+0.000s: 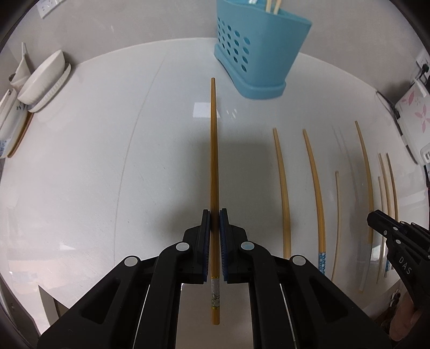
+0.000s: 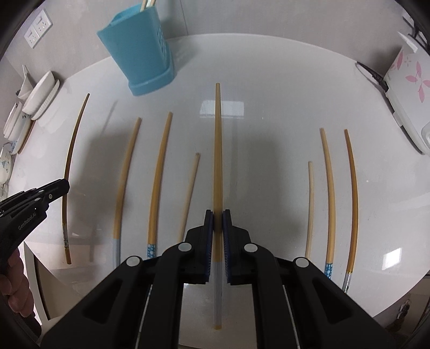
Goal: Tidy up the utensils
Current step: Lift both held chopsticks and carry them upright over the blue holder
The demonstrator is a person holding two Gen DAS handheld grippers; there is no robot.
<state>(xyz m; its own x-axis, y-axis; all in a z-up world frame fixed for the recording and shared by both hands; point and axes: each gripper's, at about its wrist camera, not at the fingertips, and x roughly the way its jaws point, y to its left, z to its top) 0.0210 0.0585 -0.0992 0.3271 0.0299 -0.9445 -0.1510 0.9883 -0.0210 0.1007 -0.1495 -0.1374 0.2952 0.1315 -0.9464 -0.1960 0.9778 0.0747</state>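
The left gripper [image 1: 214, 214] was clenched on a dark chopstick [image 1: 213, 150], which ran forward between the pads and pointed toward the blue holder [image 1: 258, 67]. The right gripper [image 2: 218, 214] was clamped on a pale chopstick [image 2: 218, 150] with a ribbed grey handle end, its tip aimed at open table past the holder's right side.

The white table [image 1: 107, 161] curved away to a rounded edge near the wall, and its near edge showed under both grippers. To the left of the dark chopstick the surface lay bare up to the stacked bowls [image 1: 43, 80] at the left rim. The holder stood upright near the far edge, already with a few chopsticks [image 1: 272, 6] poking out of its top.

Between the two grippers lay three loose chopsticks [image 2: 158, 177], side by side and apart, roughly parallel, two with patterned or grey ends. Three more chopsticks [image 2: 329, 193] lay right of the right gripper, well apart from the first group. A white appliance [image 2: 405, 88] with pink flowers sat at the right rim, a black cable [image 2: 372, 73] beside it. A wall socket [image 2: 37, 28] showed on the wall at the left. Fingers [image 2: 13, 279] of the person's left hand showed behind the left gripper in the right wrist view.
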